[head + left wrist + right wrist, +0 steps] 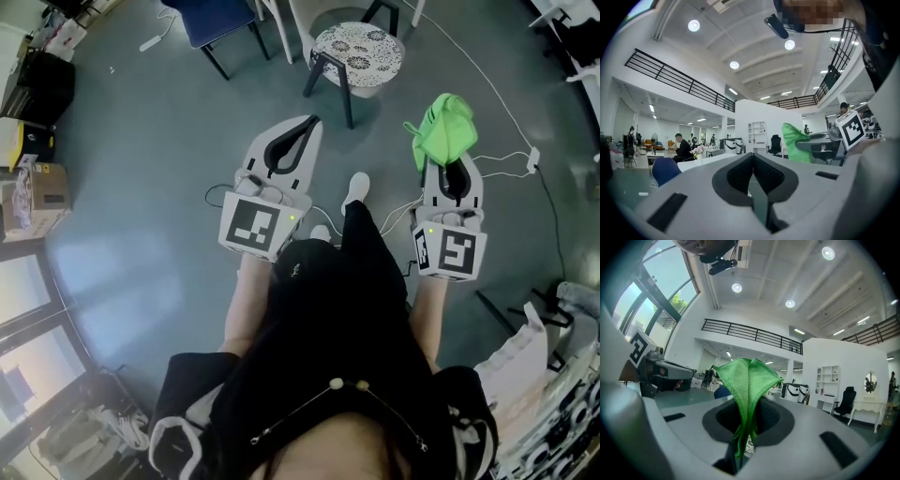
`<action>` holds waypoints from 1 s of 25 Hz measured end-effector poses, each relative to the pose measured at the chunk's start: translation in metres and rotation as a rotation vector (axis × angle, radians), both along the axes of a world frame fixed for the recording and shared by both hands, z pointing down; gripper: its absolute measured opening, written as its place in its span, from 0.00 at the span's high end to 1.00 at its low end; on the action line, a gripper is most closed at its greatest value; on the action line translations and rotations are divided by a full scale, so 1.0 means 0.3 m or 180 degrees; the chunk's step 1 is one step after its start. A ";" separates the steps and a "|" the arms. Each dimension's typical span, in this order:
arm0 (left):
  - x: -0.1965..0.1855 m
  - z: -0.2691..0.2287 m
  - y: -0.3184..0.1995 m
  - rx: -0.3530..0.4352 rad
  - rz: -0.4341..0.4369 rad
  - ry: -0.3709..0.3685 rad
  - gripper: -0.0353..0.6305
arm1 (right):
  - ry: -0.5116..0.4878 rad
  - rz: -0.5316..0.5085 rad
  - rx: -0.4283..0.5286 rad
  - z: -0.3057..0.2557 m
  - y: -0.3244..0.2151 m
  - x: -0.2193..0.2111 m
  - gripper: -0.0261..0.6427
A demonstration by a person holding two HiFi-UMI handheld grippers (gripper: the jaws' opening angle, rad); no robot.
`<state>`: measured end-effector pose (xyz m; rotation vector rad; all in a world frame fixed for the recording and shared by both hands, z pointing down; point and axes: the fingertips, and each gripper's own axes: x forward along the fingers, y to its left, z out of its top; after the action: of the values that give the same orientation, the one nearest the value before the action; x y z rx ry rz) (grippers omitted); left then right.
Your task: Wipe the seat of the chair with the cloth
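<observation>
A stool-like chair [357, 49] with a round black-and-white patterned seat and dark legs stands on the floor ahead of me, in the head view. My right gripper [442, 157] is shut on a bright green cloth [444, 129], held to the right of the chair and nearer to me. In the right gripper view the cloth [749, 380] stands up out of the closed jaws. My left gripper [310, 122] is shut with nothing in it, just short of the chair's near left leg. Both gripper views look out level across a hall, not at the chair.
A blue chair [217, 19] stands behind the patterned one on the left. White cables and a power strip [532, 159] lie on the grey floor at the right. A cardboard box [42, 192] sits at the left edge. My white shoe [356, 187] is between the grippers.
</observation>
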<state>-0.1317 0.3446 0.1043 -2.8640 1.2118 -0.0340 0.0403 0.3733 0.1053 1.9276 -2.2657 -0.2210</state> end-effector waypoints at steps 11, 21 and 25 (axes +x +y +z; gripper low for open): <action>0.156 -0.033 -0.404 0.0073 -0.0055 -0.0097 0.94 | 0.0010 -0.0048 0.0056 -0.022 -0.396 0.162 0.89; 0.358 -0.019 -0.855 0.0035 -0.0177 -0.0124 0.94 | 0.0070 -0.0278 -0.0127 0.014 -0.903 0.364 0.89; 0.401 0.040 -0.961 -0.0118 -0.0190 -0.0151 0.94 | 0.0090 -0.0293 -0.0263 0.064 -1.028 0.411 0.89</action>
<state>-0.0115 0.0564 0.1162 -2.8401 1.3011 -0.1263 0.1635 0.0650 0.1245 1.7711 -2.3095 -0.1620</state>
